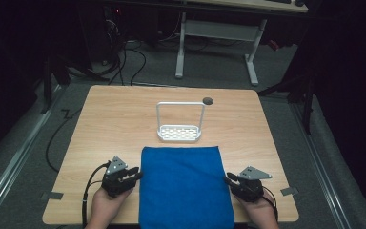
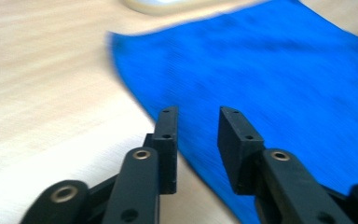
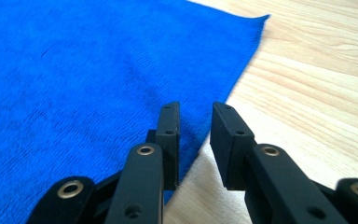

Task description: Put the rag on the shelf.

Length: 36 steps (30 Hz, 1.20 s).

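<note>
A blue cloth (image 1: 186, 186) lies flat on the wooden table (image 1: 109, 119), reaching over its near edge. My left gripper (image 1: 138, 174) sits at the cloth's left edge, held in a hand. In the left gripper view its jaws (image 2: 198, 112) stand apart just above the cloth's edge (image 2: 270, 70), with nothing pinched between them. My right gripper (image 1: 228, 179) sits at the cloth's right edge. In the right gripper view its jaws (image 3: 196, 106) are apart over the cloth's border (image 3: 74, 70), and the pads press on nothing.
A white wire rack (image 1: 179, 132) with a tall handle stands on the table just beyond the cloth. A small dark hole (image 1: 208, 100) marks the tabletop behind it. White desk legs (image 1: 251, 62) and cables lie on the floor past the far edge.
</note>
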Tool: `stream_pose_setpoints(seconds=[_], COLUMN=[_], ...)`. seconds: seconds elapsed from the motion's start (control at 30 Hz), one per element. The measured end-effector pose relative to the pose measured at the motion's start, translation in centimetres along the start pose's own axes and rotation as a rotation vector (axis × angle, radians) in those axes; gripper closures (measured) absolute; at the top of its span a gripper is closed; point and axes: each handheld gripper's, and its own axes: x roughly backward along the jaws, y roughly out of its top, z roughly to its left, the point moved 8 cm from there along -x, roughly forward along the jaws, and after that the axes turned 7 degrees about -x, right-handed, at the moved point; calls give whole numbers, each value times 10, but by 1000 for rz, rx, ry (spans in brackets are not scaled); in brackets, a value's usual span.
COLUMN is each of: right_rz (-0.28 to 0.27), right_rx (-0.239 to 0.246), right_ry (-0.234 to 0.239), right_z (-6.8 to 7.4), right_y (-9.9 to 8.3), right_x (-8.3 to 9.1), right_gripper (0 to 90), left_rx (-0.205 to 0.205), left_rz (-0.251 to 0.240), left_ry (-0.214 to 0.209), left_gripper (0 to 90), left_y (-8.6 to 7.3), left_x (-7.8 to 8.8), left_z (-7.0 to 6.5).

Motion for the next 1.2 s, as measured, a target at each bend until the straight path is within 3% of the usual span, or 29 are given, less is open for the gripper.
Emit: stream_pose_setpoints(seconds=[0.07,0.27,0.57,0.83,0.97,1.0,1.2], right_rz=[-3,-7,-3,4,11,12,13], right_rx=[-12,8,-11,-3,0,-3,-9], right_ry=[-9,-2,5,13,16,16,29], right_z=[-1,0,-2,-1,0,0,1], right_y=[0,0,0,-1,-2,-2,0], right_x=[1,5,4,2,2,1,-2], right_gripper=[749,721,713,689,669,665,610], left_rx=[32,21,-8,47,-5,2,-49], left_rz=[2,26,63,60,73,77,81], left_ry=[18,80,139,120,128,124,136], left_gripper=[655,613,609,651,655,661,818], left_y=[3,16,33,36,37,36,36], left_x=[-6,-28,-58,-69,-72,-72,-74], left_z=[8,24,42,49,47,46,41])
